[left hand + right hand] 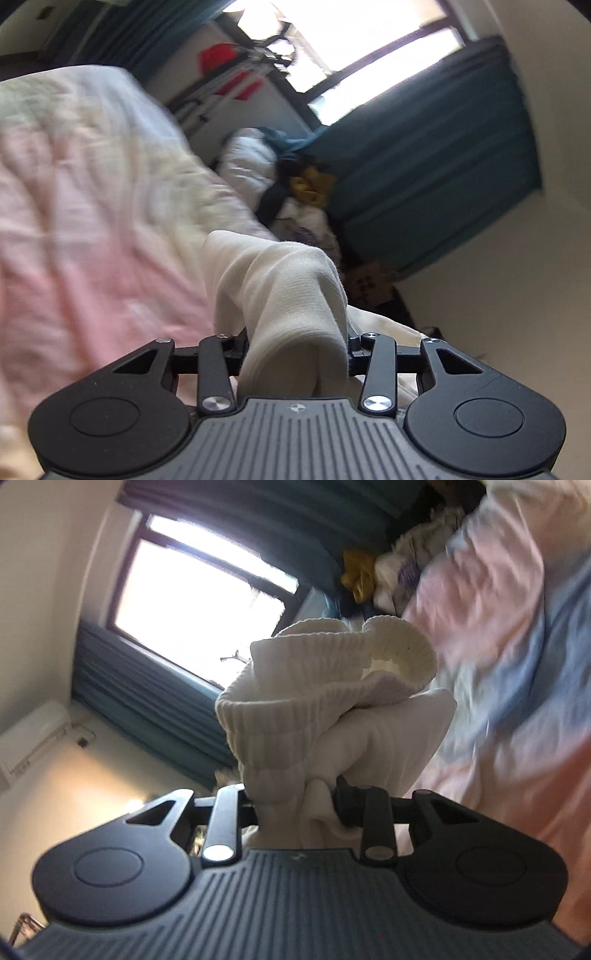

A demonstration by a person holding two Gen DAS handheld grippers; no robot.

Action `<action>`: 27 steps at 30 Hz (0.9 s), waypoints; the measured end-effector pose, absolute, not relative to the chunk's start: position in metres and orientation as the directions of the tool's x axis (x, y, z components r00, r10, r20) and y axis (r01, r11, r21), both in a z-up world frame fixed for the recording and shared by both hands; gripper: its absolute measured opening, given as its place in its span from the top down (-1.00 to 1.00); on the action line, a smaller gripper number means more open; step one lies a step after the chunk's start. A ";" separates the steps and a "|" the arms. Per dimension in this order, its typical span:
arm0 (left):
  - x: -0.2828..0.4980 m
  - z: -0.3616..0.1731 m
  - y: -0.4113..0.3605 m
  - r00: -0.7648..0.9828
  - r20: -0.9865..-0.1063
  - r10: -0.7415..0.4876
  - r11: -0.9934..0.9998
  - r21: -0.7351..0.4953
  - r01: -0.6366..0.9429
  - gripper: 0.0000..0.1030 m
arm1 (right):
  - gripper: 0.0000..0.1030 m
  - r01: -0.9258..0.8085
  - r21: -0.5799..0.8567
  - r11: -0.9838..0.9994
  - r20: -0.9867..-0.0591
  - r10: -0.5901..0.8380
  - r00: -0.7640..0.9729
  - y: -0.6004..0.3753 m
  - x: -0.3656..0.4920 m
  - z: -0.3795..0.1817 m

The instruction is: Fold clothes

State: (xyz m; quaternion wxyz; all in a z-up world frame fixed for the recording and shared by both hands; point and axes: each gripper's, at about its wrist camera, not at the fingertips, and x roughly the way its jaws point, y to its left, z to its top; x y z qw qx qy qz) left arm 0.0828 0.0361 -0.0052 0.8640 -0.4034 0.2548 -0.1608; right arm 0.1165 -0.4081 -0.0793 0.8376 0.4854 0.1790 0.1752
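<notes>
In the left wrist view my left gripper [295, 347] is shut on the smooth end of a white sock [284, 295], which bunches up between the jaws and hides the fingertips. In the right wrist view my right gripper [295, 801] is shut on white sock fabric [325, 701] with ribbed cuffs that flare open above the jaws. Both grippers are lifted and tilted above the bed. I cannot tell whether both hold the same sock.
A pink, white and blue quilt [74, 206] covers the bed; it also shows in the right wrist view [517, 646]. A pile of clothes [295, 184] lies at the far end. Teal curtains [424, 166] frame a bright window [192, 590]. An air conditioner [33, 738] hangs on the wall.
</notes>
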 end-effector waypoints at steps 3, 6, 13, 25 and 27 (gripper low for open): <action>0.108 0.012 -0.019 0.797 -0.270 -0.541 0.617 -0.771 0.158 0.15 | 0.35 -0.128 0.873 0.470 -0.089 0.413 0.906 -0.450 0.116 -0.066; 0.138 0.019 -0.085 0.752 -0.251 -0.610 0.598 -0.769 0.228 0.15 | 0.35 -0.106 0.863 0.493 -0.081 0.343 0.936 -0.503 0.112 -0.054; 0.202 -0.011 -0.270 0.587 -0.236 -0.775 0.509 -0.783 0.357 0.15 | 0.35 0.048 0.822 0.568 -0.136 0.114 0.984 -0.637 0.100 -0.054; 0.248 -0.155 -0.423 0.329 -0.433 -0.839 0.541 -0.729 0.418 0.10 | 0.34 0.437 0.829 0.348 -0.458 -0.026 0.889 -0.719 0.060 -0.217; 0.247 -0.164 -0.420 0.314 -0.453 -0.834 0.551 -0.706 0.445 0.03 | 0.33 0.424 0.856 0.295 -0.433 -0.036 0.901 -0.714 0.052 -0.240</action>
